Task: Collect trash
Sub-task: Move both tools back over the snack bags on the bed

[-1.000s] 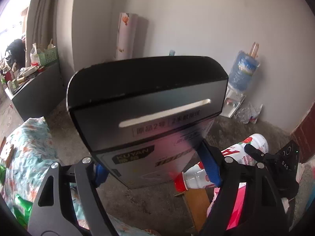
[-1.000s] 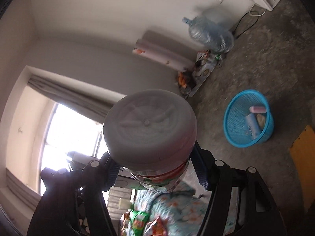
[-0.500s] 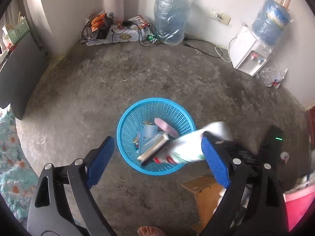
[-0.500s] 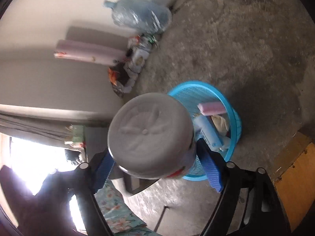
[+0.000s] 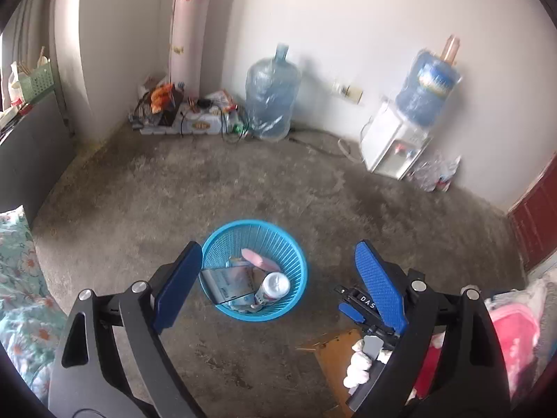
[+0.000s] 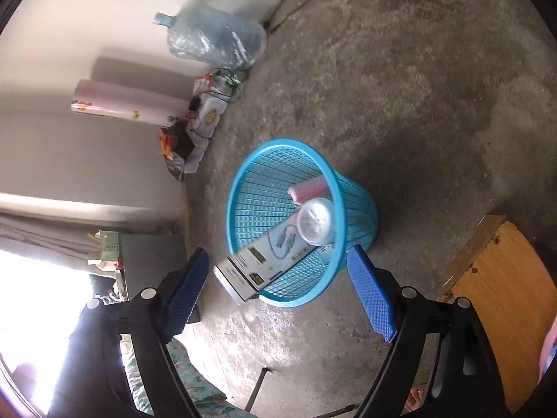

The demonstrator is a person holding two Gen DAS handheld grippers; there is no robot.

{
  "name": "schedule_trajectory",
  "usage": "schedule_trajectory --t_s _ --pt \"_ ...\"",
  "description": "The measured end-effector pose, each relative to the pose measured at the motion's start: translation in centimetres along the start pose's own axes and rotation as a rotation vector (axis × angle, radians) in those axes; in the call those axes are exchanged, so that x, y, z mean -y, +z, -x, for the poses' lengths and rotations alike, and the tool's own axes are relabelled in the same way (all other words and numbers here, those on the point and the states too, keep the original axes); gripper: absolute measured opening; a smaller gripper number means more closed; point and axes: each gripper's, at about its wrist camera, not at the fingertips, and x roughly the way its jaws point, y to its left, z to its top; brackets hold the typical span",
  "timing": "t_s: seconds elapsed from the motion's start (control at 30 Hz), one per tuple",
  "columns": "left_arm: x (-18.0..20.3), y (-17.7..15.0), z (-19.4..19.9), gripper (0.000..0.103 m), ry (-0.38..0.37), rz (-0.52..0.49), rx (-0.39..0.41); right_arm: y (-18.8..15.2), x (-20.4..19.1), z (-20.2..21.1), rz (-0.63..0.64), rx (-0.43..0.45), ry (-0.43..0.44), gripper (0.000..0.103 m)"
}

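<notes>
Both tools hang with jaws spread wide and holding nothing, the left tool (image 5: 278,278) and the right tool (image 6: 278,296) each poised above a blue mesh wastebasket (image 5: 222,240) standing on the bare concrete floor (image 5: 243,188). Inside the basket lie one grey-and-white cable box (image 6: 264,257) tilted against the rim, one white bottle (image 6: 315,221) with its base upward, and one pink ridged item (image 6: 308,190). Along the white wall stand one empty water jug (image 5: 269,104), one water dispenser (image 5: 397,146) and one rolled mat (image 5: 186,31). A floral bedspread (image 5: 21,278) edges the left wrist view.
</notes>
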Motion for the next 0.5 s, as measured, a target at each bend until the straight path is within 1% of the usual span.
schedule_trajectory --t_s 0.13,0.2,0.3,0.33,0.43,0.5 --pt "-0.7 -0.9 7.4 0.085 -0.038 0.011 0.073 -1.6 -3.5 3.7 0.114 0.045 0.045 0.080" --pt "-1.5 -2.0 11.7 0.086 -0.040 0.017 0.111 -2.8 -5.8 5.5 0.200 0.062 0.062 0.080" --pt "-3.6 -4.3 18.8 0.085 -0.040 0.066 0.177 -5.4 -9.9 8.9 0.369 0.089 0.086 0.080" --pt "-4.5 -5.3 21.4 0.086 -0.031 0.085 0.205 -6.4 -11.3 10.1 0.433 0.101 0.097 0.080" --pt "-7.0 -9.1 29.0 0.086 0.035 0.149 0.303 -9.9 -15.2 13.2 0.608 0.124 0.157 0.080" --pt "-8.9 -12.3 33.7 0.086 0.096 0.198 0.366 -12.0 -17.4 14.6 0.688 0.104 0.206 0.080"
